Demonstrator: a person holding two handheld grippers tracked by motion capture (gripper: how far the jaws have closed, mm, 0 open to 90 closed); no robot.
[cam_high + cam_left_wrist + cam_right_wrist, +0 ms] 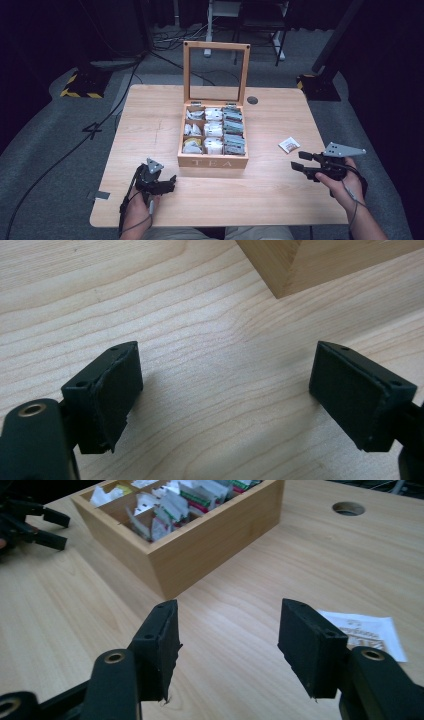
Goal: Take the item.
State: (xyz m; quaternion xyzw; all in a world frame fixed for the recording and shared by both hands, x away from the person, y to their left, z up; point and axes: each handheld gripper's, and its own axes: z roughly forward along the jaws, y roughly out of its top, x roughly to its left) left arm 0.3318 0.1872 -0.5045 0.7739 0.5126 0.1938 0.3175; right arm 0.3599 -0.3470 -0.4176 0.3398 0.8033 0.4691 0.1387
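We have the wooden tea box [212, 161] standing near the middle of the desk [150, 110], its glass-paned lid [216, 72] propped upright at the back and its compartments full of tea bags [214, 131]. One loose tea sachet [289, 145] lies flat on the desk to the right of the box, toward the right edge and well apart from the box wall.

Our right gripper [304, 162] hovers near that sachet, just on the near side of it, jaws spread wide and gripping nothing; in the right gripper view the sachet [367, 630] sits just beyond the right-hand jaw, not between the two. Our left gripper [169, 183] rests low by the near left corner of the box, jaws likewise parted and empty, with the box corner [285, 270] ahead of it.

We judge the step in hand to be the approach to the stray sachet, presumably to put it into the box. The next move calls for swinging the right gripper so the sachet comes between the jaws, then dropping low enough to catch such a thin, flat packet by an edge. It may slide on the smooth wood rather than lift.
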